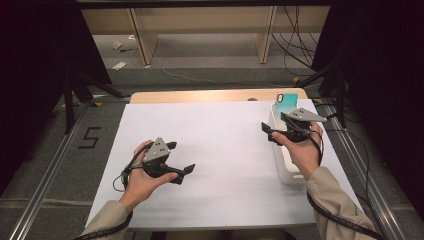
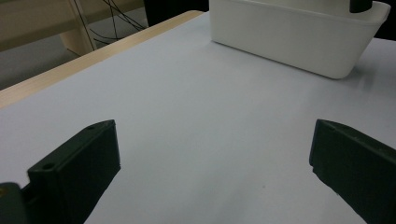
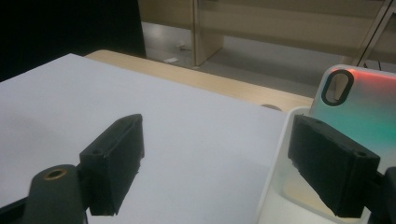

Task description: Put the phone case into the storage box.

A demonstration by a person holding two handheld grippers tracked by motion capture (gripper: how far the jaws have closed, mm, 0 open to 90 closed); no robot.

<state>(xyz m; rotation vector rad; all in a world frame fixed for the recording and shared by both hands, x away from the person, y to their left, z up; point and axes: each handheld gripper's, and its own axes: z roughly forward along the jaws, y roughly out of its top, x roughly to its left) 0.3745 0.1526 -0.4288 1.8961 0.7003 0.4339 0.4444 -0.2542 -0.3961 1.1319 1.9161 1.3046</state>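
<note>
White paper covers the tabletop [image 1: 220, 150], and your near-left hand holds the left gripper [image 1: 181, 159] low over it, jaws spread wide with nothing but bare sheet between them. In the left gripper view both black jaws stand far apart at the bottom corners, touching nothing. It sits well apart from the work, so the main risk on that side is small: its trailing cable could drag across the paper if you swing it over.

Farther off and to the right, your right gripper [image 1: 270, 131] hovers at the left wall of the white plastic bin [image 1: 286, 172], which lies along the right edge of the sheet. Its jaws are also wide and hold nothing. In the right gripper view, one jaw hangs over the paper and the other over the bin's rim [image 3: 275, 172], so they appear to straddle the wall. Closing from here would likely pinch the wall, not the case, and tip or slide the light bin.

At the far end of the bin stands the phone case [image 1: 286, 104], teal shading to pink at its top, leaning upright. Its glossy back looks slippery; a glancing touch could knock it flat into the bin.
</note>
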